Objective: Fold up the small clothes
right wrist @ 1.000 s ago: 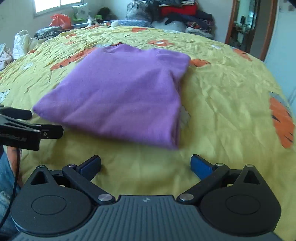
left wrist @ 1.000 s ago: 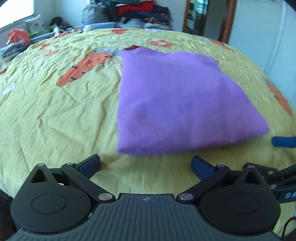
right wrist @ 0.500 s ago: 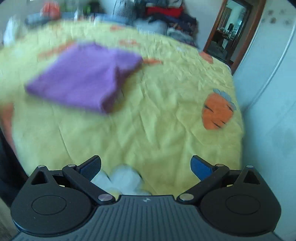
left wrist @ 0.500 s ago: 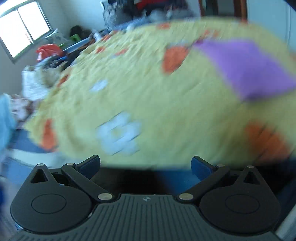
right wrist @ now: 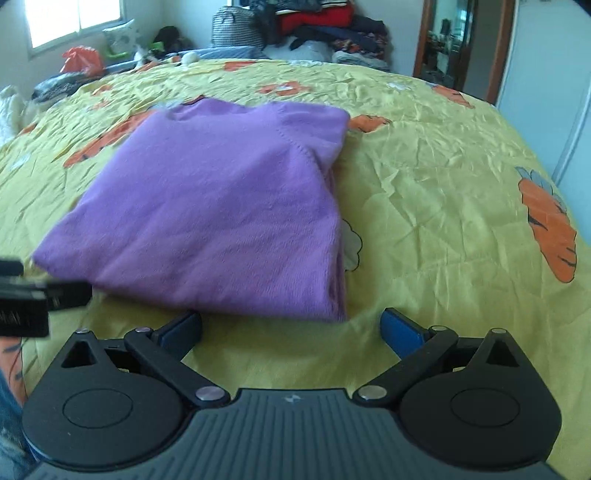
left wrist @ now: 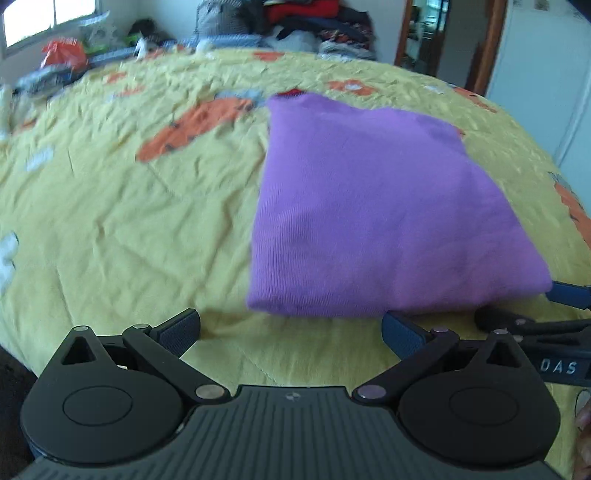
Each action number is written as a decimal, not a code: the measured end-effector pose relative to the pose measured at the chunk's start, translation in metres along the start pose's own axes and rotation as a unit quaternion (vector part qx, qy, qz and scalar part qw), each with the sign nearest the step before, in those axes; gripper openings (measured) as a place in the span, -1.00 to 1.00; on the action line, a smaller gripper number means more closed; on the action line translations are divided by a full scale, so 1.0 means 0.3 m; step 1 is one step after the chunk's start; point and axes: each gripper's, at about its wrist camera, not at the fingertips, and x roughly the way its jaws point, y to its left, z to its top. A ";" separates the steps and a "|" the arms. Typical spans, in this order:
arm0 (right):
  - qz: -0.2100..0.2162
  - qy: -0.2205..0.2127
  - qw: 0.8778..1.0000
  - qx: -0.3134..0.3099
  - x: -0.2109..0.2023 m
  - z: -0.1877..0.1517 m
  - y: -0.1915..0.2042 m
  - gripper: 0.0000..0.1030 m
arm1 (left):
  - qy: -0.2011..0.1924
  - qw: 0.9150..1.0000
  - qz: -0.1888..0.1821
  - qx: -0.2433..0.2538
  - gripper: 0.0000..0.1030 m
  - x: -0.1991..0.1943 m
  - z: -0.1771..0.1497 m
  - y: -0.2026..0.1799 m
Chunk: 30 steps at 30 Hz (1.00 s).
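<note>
A purple knitted garment (left wrist: 373,206) lies folded into a rectangle on the yellow bedspread (left wrist: 129,221); it also fills the middle of the right wrist view (right wrist: 221,206). My left gripper (left wrist: 291,332) stands open just in front of the garment's near edge, nothing between its blue pads. My right gripper (right wrist: 291,330) is open too, close before the near right corner of the garment. Each gripper shows at the edge of the other's view: the right one (left wrist: 535,314) at the garment's near right corner, the left one (right wrist: 33,291) at its near left corner.
The bedspread has orange carrot prints (right wrist: 550,229). Piled clothes and bags (right wrist: 314,26) lie along the far side of the bed. A window (right wrist: 70,18) is at far left, a wooden door frame (right wrist: 461,44) and a white wall at right.
Half a second ago both views were swung away and blurred, left to the left, right to the right. Now both point at the folded garment again, slightly nearer its front edge than a second ago.
</note>
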 end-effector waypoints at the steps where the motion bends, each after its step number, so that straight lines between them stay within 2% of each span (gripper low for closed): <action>1: -0.001 -0.003 1.000 -0.003 0.008 0.004 0.001 1.00 | -0.010 1.000 0.010 0.003 1.00 -0.006 -0.011 -0.002; 8: -0.002 -0.006 1.000 0.000 0.005 0.004 0.018 1.00 | -0.014 1.000 0.023 0.004 1.00 -0.009 -0.019 -0.012; 14: 0.009 0.000 1.000 -0.020 -0.062 -0.068 0.053 1.00 | -0.015 1.000 0.019 0.010 1.00 -0.014 -0.028 -0.007; 16: 0.008 -0.005 1.000 -0.011 -0.038 -0.049 0.048 1.00 | -0.013 1.000 0.021 0.008 1.00 -0.014 -0.026 -0.010; 19: 0.003 0.010 1.000 -0.003 -0.017 -0.012 0.042 1.00 | -0.005 1.000 0.025 0.006 1.00 -0.014 -0.019 -0.014; 25: 0.004 0.001 1.000 -0.005 0.003 -0.001 0.047 1.00 | -0.001 1.000 0.029 -0.003 1.00 -0.011 -0.013 -0.010; 30: 0.001 -0.026 1.000 -0.001 0.015 -0.009 0.046 1.00 | -0.005 0.999 0.035 -0.010 1.00 -0.010 -0.014 -0.009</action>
